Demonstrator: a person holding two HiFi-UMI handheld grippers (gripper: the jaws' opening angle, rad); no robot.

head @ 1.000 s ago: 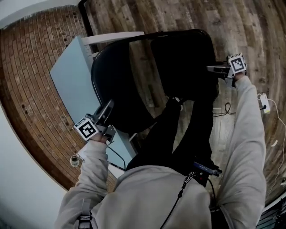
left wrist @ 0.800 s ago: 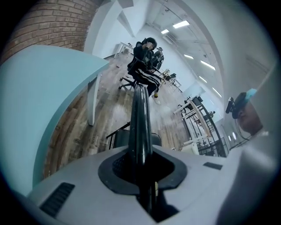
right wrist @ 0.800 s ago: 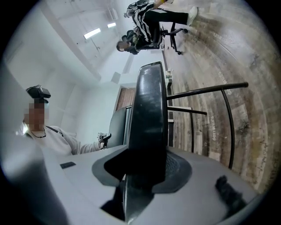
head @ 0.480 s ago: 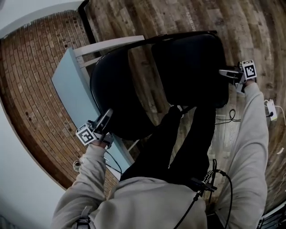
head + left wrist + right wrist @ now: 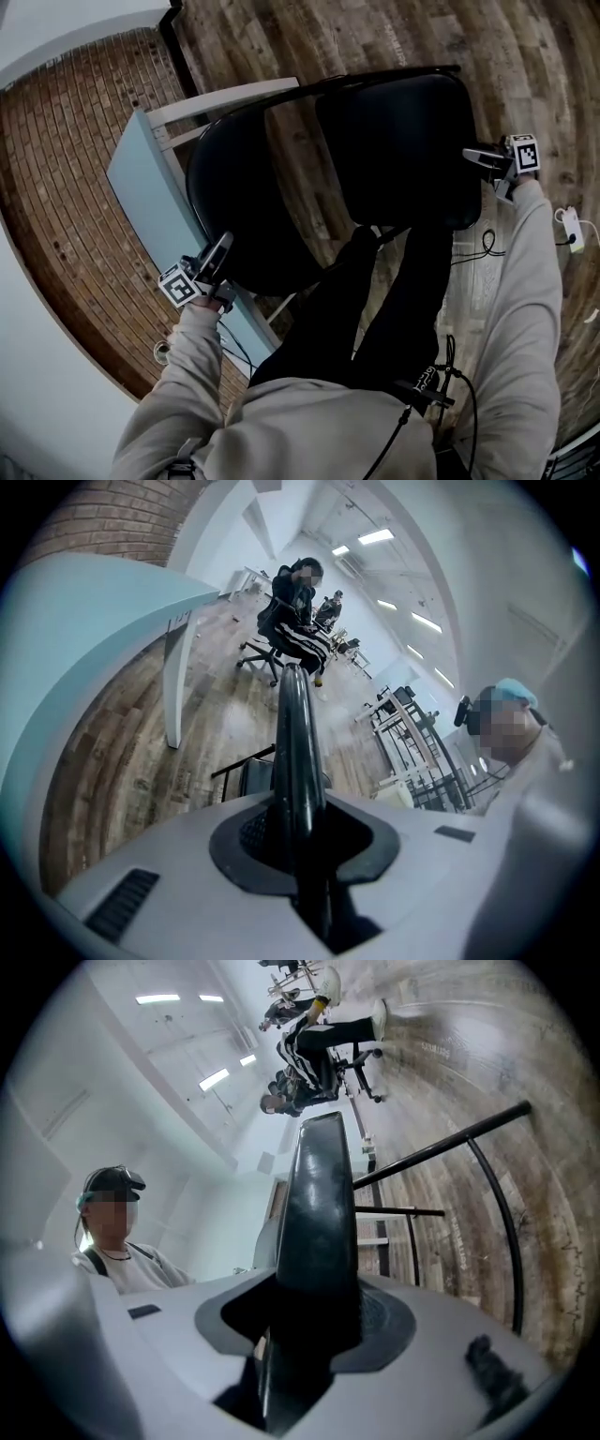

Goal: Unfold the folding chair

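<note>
The black folding chair (image 5: pixel 375 141) stands in front of me, part-way open. Its rounded backrest (image 5: pixel 234 197) is at the left and its padded seat (image 5: pixel 403 141) at the right, with floor showing between them. My left gripper (image 5: pixel 217 258) is shut on the backrest's thin lower edge (image 5: pixel 298 752), which runs straight up between the jaws. My right gripper (image 5: pixel 480 156) is shut on the thick side edge of the seat (image 5: pixel 323 1213). The chair's thin black leg tubes (image 5: pixel 441 1152) show beyond the seat.
A light-blue table (image 5: pixel 141 178) with white legs stands against the brick wall (image 5: pixel 56 187), right behind the backrest. My black-trousered legs (image 5: pixel 375 300) are under the chair. A power strip (image 5: pixel 569 227) and cable lie on the wood floor. A seated person (image 5: pixel 298 621) is far across the room.
Both grippers have sunk a little with the chair. The right one carried the seat edge outward to the right, and the seat now spreads wider from the backrest.
</note>
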